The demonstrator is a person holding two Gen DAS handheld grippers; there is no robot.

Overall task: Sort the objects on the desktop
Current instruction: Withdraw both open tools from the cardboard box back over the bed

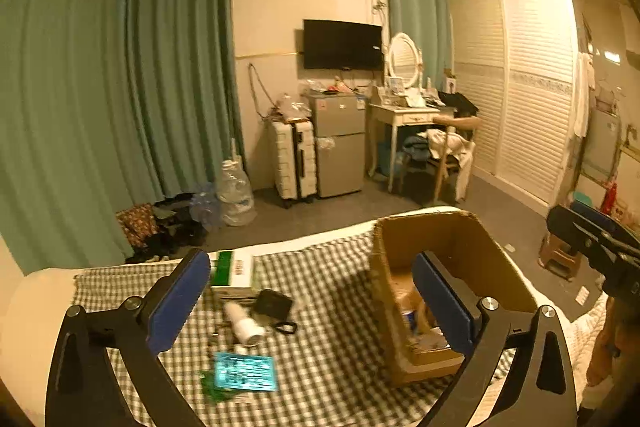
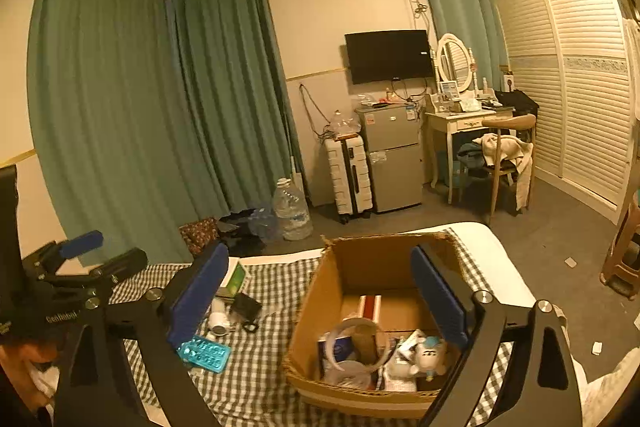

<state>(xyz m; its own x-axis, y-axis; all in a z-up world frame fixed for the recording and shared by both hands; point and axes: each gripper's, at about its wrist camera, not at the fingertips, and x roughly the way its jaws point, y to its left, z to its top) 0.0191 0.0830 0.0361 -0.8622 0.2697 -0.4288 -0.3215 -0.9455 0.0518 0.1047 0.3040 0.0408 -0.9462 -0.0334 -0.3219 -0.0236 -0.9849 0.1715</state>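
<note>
The left tongs [image 1: 312,291] stand nearest the lens, spread wide with nothing between the blue pads; the right tongs [image 2: 320,291] are spread wide too, and empty. Both hang above a bed [image 2: 496,251] covered by a checked cloth [image 1: 328,291].

In the left wrist view, one teal blister pack [image 1: 246,371] lies at 7 o'clock from the picture's centre, flat, its long axis running roughly 9 to 3. Above it one white bottle [image 1: 244,323] lies on its side, long axis from 11 to 5, its open end toward 5 o'clock. Just beside it at 3 o'clock sits one small black pouch [image 1: 274,305] with a loop at its lower right corner. At 12 o'clock from the bottle lies one green and white carton [image 1: 234,273], flat.

One open cardboard box [image 2: 316,307] stands on the cloth at 3 o'clock from these loose things. In the right wrist view it holds several items, among them one small plush toy [image 2: 430,355] and one pale hoop [image 2: 360,343]; the others are too jumbled to count.
</note>
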